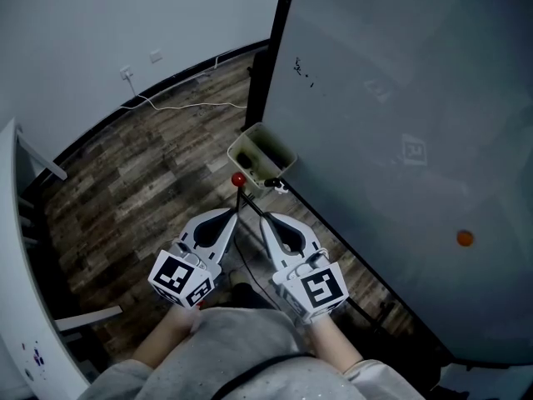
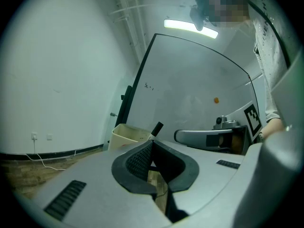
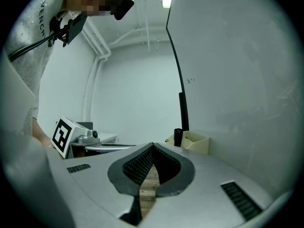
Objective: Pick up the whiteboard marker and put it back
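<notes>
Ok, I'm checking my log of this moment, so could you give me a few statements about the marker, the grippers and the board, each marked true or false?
1. The left gripper is shut on the red-capped whiteboard marker. True.
2. The right gripper also grips the marker. False: its jaws are together with nothing between them.
3. The marker lies inside the beige plastic tray. False: it is in the left gripper, outside the tray.
4. A small round orange dot sits on the grey whiteboard. True.
</notes>
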Demonstrator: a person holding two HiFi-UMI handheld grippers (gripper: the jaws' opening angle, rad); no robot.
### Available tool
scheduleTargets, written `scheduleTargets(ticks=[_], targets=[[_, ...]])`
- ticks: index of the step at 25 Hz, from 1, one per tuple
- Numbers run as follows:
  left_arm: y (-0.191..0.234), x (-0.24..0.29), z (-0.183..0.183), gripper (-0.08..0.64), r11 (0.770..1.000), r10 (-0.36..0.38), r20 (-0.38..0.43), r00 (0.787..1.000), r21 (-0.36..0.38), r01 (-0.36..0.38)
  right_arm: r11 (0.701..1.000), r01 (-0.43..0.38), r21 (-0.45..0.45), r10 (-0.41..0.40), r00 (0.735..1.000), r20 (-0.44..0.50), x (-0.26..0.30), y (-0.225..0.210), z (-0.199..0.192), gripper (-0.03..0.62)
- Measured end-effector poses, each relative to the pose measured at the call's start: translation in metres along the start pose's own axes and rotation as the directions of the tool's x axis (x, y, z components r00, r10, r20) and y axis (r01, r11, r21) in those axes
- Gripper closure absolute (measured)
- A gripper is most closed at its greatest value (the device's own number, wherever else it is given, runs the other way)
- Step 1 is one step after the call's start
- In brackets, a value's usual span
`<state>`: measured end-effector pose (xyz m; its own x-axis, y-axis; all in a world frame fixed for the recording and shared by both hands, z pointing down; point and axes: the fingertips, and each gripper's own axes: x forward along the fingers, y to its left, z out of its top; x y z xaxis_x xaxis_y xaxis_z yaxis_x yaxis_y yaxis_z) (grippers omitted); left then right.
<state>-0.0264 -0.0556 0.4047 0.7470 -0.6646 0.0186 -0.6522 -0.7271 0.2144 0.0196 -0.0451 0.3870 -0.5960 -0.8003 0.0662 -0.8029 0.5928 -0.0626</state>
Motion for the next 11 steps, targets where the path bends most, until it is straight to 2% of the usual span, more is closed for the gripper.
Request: scheduleTargets(ticks=[11], targets=[[-0.0058,-0.0008,-0.0006,0.545,1.0,-0.011,0.001,1.0,-0.013,0.011,1.0,-0.007,0.001,0.007,1.0,-0.004,-0.0049,0.0037,0.0019,0.574]])
